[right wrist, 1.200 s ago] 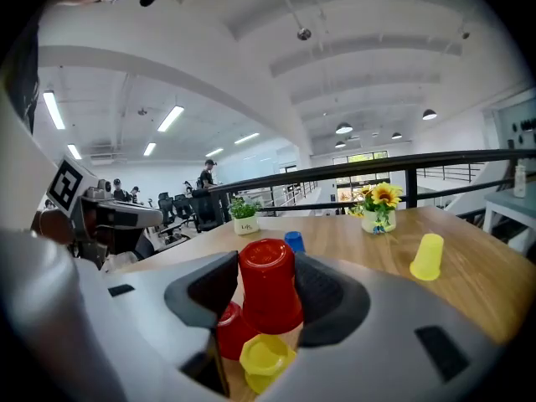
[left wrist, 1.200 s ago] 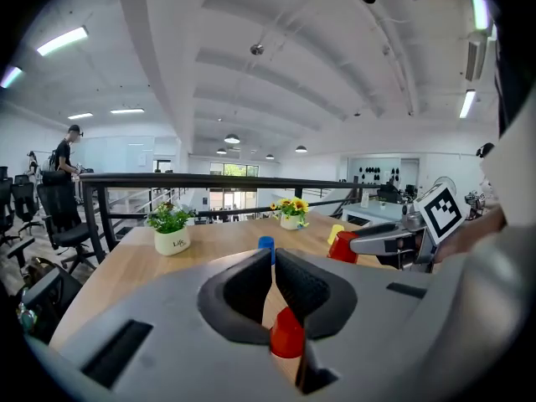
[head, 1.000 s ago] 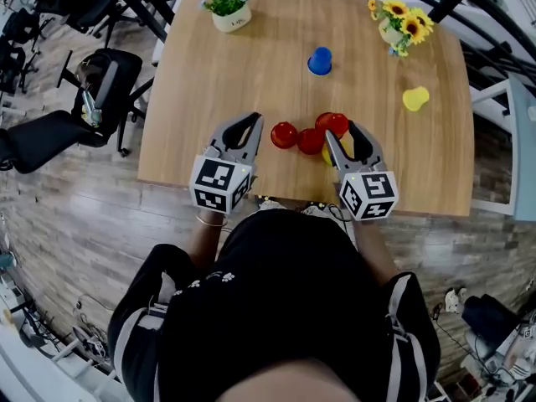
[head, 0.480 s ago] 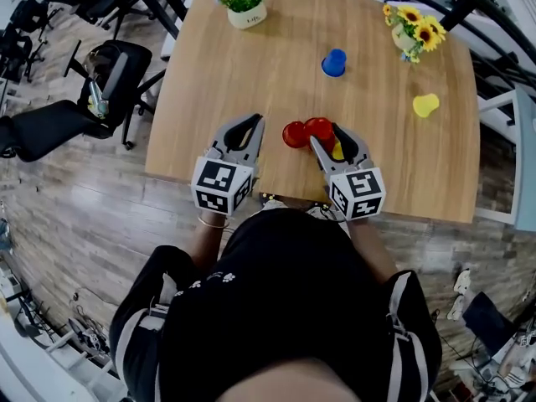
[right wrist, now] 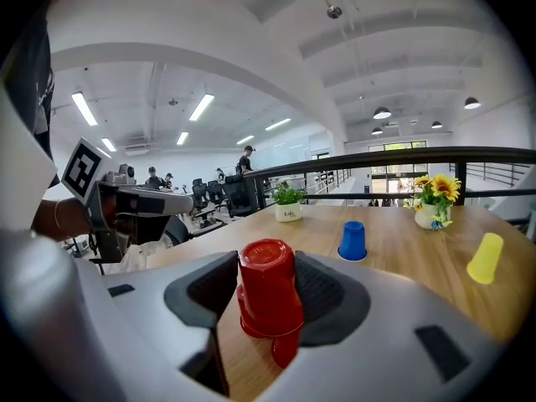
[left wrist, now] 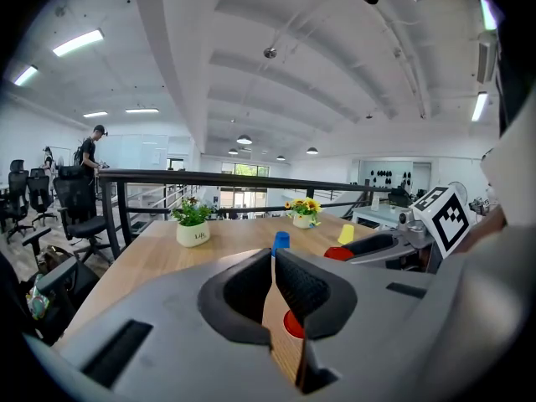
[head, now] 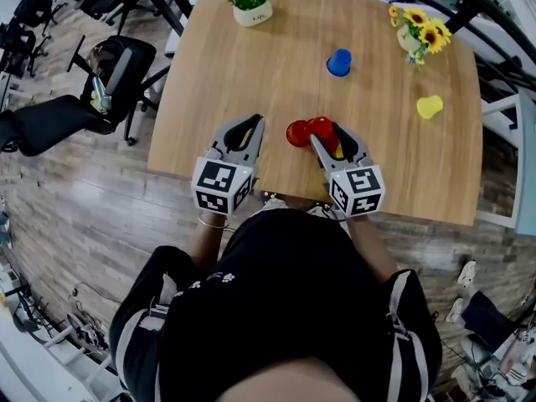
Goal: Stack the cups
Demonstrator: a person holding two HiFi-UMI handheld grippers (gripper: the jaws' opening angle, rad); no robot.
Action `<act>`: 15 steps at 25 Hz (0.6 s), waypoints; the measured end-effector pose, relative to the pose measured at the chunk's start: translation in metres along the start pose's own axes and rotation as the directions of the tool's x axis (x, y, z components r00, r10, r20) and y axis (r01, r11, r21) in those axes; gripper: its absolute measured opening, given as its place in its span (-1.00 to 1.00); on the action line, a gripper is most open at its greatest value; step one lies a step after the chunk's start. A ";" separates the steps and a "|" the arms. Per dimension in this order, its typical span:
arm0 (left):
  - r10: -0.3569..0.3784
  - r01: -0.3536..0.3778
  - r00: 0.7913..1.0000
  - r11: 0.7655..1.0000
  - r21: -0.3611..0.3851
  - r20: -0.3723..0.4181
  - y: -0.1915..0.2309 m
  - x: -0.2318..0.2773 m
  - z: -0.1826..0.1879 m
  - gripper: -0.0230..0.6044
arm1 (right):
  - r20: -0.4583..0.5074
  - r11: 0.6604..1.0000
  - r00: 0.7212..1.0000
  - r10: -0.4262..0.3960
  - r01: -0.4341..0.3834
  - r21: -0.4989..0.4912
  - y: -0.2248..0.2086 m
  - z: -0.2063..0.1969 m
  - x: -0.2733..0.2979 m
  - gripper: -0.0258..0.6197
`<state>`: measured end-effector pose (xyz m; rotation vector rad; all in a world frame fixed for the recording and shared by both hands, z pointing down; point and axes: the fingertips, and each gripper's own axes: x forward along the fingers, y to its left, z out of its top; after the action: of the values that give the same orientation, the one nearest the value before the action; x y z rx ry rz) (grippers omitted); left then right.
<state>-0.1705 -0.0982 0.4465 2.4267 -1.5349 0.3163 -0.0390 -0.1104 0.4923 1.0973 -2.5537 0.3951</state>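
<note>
Clearly the right gripper [right wrist: 270, 296] has hold of a glossy red cup [right wrist: 266, 275]. The cup is mouth down with its flat base up, and the fingers are closed onto its two sides. It sits at the centre of the right gripper view, low over the near part of the desk [head: 251, 74]. More red shows just under its rim, but I cannot tell whether that is another cup beneath it. A second red cup [head: 296, 132] stands on the desk just left of it, between the two grippers. The left gripper [left wrist: 273, 262] holds nothing, and its fingers are drawn together with only a thin slit between them.

Toward the upper right of the head view a blue cup [head: 339, 62] stands mouth down on the wood. A yellow cup [head: 430, 106] stands alone near the right edge, well apart from the reds.

As for writing, the white pot [head: 251, 11] at the top edge carries small dark print that I cannot read for sure. Each gripper's cube [head: 221, 184] bears black-and-white square markers.

The white pot holds a leafy green plant. A pale vase [head: 408, 38] at the upper right holds sunflowers. A bit of yellow shows between the right fingers in the head view, and I cannot tell what it is.
</note>
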 end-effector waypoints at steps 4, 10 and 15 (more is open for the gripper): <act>0.000 0.000 1.000 1.000 0.005 -0.003 -0.004 -0.001 -0.001 -0.86 | 0.009 1.000 1.000 0.011 -0.011 0.006 0.001 0.000 0.002 -0.25; 0.013 -0.013 1.000 1.000 0.004 -0.005 -0.003 -0.005 -0.002 -0.86 | 0.001 1.000 1.000 0.020 -0.020 0.009 0.002 -0.002 0.007 -0.20; 0.023 -0.023 1.000 1.000 -0.002 -0.012 -0.001 -0.007 -0.005 -0.86 | 0.002 0.999 1.000 0.028 -0.028 0.030 0.003 -0.003 0.004 -0.08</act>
<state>-0.1728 -0.0900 0.4488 2.4035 -1.5580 0.3329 -0.0430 -0.1094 0.4965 1.0737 -2.5755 0.4413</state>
